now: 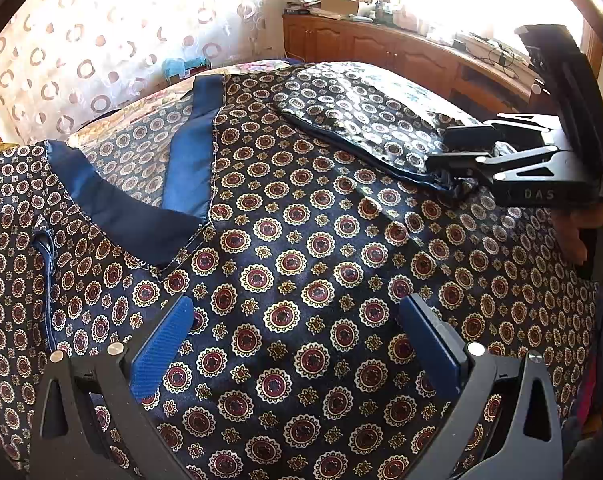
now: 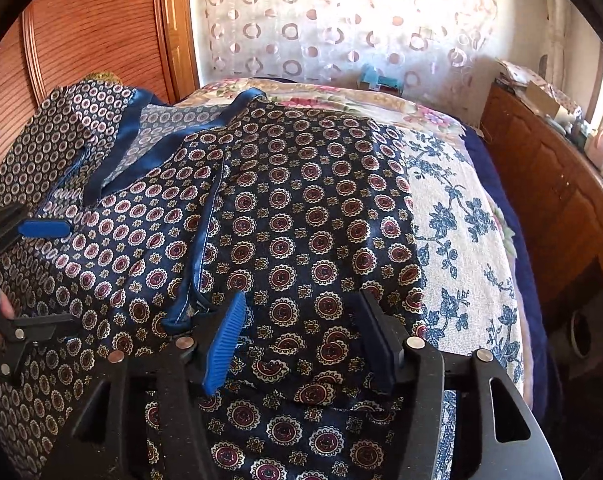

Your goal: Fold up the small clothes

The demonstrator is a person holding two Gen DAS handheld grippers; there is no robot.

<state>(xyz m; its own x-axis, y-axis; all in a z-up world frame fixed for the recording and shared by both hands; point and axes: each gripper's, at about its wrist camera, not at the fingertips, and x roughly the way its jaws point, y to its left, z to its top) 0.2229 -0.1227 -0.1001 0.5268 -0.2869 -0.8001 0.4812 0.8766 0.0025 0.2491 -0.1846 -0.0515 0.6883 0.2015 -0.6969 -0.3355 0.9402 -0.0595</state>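
A dark navy satin top (image 1: 301, 248) with red and gold medallions and a plain blue V-neck band (image 1: 189, 168) lies spread on a bed. My left gripper (image 1: 297, 320) hovers open just above its chest area, holding nothing. The right sleeve (image 2: 313, 208) is folded in over the body, its blue-piped cuff edge (image 2: 205, 240) running down the middle. My right gripper (image 2: 301, 320) is open over that folded sleeve, its jaws wide apart. In the left wrist view the right gripper (image 1: 461, 152) sits at the folded sleeve's edge. The left gripper shows at the left edge of the right wrist view (image 2: 41, 228).
The bed carries a floral cover with blue flowers (image 2: 461, 240). A wooden sideboard (image 1: 381, 44) cluttered with papers stands beyond the bed by a bright window. A curtain with ring prints (image 2: 341, 24) hangs behind, and a wooden headboard (image 2: 81, 40) is at the left.
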